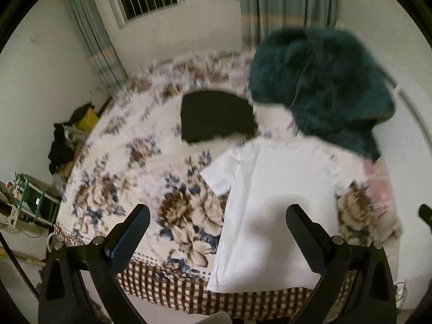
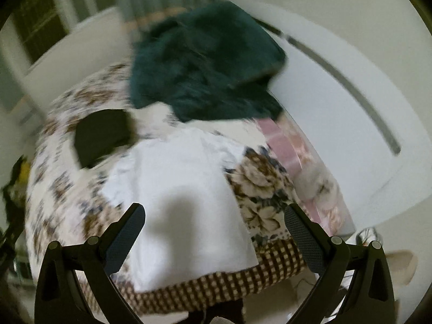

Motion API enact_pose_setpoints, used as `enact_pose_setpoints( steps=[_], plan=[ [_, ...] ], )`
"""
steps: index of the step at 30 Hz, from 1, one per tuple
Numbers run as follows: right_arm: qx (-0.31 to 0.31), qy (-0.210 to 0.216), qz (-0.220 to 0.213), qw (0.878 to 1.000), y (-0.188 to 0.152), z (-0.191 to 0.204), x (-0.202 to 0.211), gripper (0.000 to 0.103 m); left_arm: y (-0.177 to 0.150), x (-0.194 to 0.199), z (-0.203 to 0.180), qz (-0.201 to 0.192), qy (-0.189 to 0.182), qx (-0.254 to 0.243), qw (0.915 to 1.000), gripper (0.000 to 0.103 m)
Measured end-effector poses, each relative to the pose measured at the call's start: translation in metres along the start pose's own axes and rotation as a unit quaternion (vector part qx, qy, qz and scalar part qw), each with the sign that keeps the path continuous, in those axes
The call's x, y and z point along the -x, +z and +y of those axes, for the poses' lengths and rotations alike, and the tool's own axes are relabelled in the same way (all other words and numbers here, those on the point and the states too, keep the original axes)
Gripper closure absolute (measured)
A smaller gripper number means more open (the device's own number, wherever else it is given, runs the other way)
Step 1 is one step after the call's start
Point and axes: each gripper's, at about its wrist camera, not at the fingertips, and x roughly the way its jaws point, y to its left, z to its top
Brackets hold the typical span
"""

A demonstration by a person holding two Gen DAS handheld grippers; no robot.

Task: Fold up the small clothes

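Observation:
A white T-shirt lies flat on the floral bed, hem at the near edge; it also shows in the right wrist view. A black folded garment lies beyond it, also seen in the right wrist view. A dark teal fluffy heap sits at the far right of the bed and shows in the right wrist view. My left gripper is open and empty above the shirt's lower left. My right gripper is open and empty above the shirt's lower right.
The bed has a floral cover with a checked border. A pink patterned cloth lies at the bed's right edge. Clutter and a shelf stand on the floor at left. Curtains and a window are behind.

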Motion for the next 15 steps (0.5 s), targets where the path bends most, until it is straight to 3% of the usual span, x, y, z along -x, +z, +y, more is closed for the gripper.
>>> enact_pose_setpoints(
  steps=[4,7,13,15],
  plan=[
    [-0.073,-0.009,0.055,0.996,0.019,-0.049,-0.128,0.000,0.002,-0.107,-0.042,0.060,0.022,-0.007,0.9979,0.000],
    [-0.150,0.021,0.098,0.984,0.025,-0.087,-0.232,0.005,-0.002,-0.177,-0.068,0.098,0.044,-0.002,0.9942,0.000],
    [-0.314,0.107,0.179,0.926,0.022,-0.148,-0.429,0.010,-0.017,-0.296,-0.106,0.164,0.062,0.015,0.9843,0.000],
    [-0.347,0.124,0.185,0.911,0.019,-0.157,-0.478,0.019,-0.024,-0.328,-0.114,0.185,0.065,0.015,0.9804,0.000]
  ],
)
